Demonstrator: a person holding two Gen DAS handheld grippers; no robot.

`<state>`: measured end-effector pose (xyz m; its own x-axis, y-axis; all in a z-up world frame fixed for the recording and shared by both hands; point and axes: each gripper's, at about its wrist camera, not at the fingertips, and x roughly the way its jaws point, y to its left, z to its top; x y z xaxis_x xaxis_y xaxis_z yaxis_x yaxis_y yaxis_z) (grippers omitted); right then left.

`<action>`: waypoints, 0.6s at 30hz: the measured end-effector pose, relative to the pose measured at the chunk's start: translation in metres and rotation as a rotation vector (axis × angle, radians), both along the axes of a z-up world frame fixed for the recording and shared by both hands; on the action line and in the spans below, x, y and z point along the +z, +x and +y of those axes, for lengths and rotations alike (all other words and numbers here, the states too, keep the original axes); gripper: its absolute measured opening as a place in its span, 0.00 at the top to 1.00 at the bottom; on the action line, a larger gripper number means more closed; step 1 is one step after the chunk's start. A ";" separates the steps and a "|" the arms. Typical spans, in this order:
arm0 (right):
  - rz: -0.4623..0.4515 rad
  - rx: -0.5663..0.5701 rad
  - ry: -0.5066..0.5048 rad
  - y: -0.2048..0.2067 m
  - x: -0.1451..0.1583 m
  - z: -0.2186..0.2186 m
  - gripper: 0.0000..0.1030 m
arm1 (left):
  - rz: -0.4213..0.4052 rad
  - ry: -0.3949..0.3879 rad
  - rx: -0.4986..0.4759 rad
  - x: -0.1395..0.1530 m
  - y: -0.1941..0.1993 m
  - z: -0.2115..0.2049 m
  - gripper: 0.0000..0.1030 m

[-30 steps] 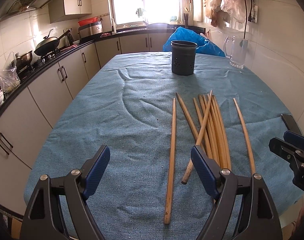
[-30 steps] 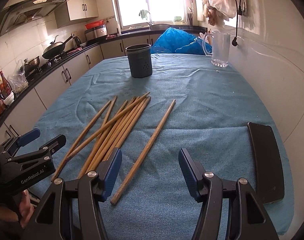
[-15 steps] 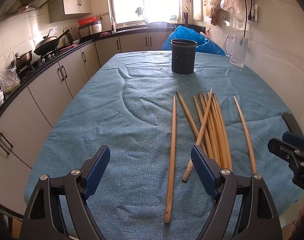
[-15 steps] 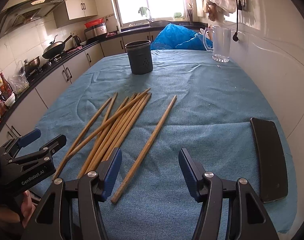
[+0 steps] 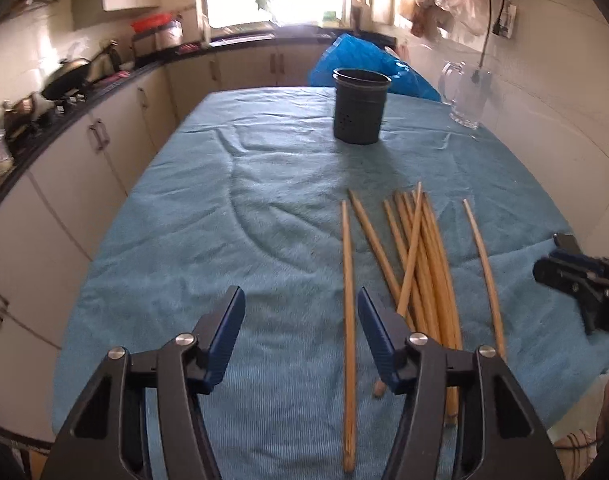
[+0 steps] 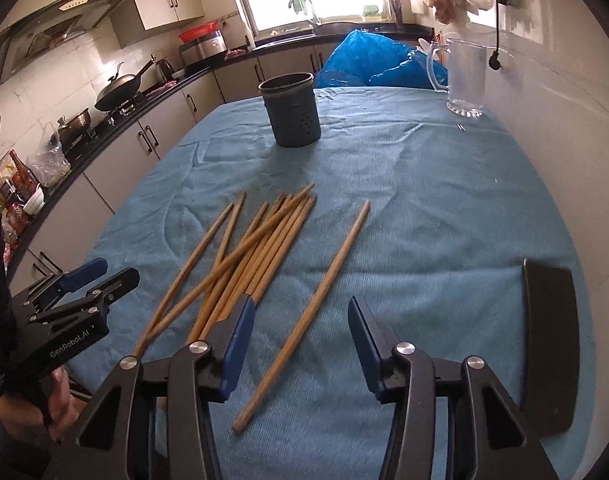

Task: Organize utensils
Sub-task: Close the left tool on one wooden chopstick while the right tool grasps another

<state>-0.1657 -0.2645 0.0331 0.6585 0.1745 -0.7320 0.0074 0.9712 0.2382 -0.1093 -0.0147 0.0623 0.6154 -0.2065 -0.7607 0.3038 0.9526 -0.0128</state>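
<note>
Several wooden chopsticks [image 5: 420,264] lie loose on the blue tablecloth [image 5: 224,220]. A dark perforated holder cup [image 5: 359,108] stands upright beyond them. My left gripper [image 5: 300,300] hovers over the near cloth, its jaws closing; one separate chopstick [image 5: 348,280] shows just inside its right finger, untouched. My right gripper [image 6: 300,308] hovers too, jaws closing, with a lone chopstick [image 6: 320,300] running between its fingers, not pressed. The bundle [image 6: 260,248] lies to its left, the cup [image 6: 292,110] farther back. Each gripper shows in the other's view: right gripper [image 5: 576,276], left gripper [image 6: 84,284].
A glass pitcher [image 6: 466,80] and a blue plastic bag [image 6: 368,60] sit at the table's far end by the wall. A flat black object [image 6: 550,344] lies near the right edge. A kitchen counter with a wok [image 6: 116,88] runs along the left.
Both grippers' jaws have narrowed. Both have moved forward over the table, so the chopsticks now reach in between the fingers. The chopsticks and cup have not moved.
</note>
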 end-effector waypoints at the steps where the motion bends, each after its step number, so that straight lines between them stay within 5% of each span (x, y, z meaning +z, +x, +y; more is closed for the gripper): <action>1: 0.010 -0.001 0.018 0.007 0.003 -0.005 0.50 | 0.025 -0.015 -0.013 0.001 0.009 0.000 0.51; 8: 0.121 -0.014 0.132 0.056 0.005 -0.033 0.65 | 0.197 -0.052 -0.082 -0.010 0.062 -0.018 0.66; 18: 0.311 -0.057 0.199 0.119 -0.024 -0.056 0.67 | 0.291 0.019 -0.132 -0.038 0.099 -0.063 0.74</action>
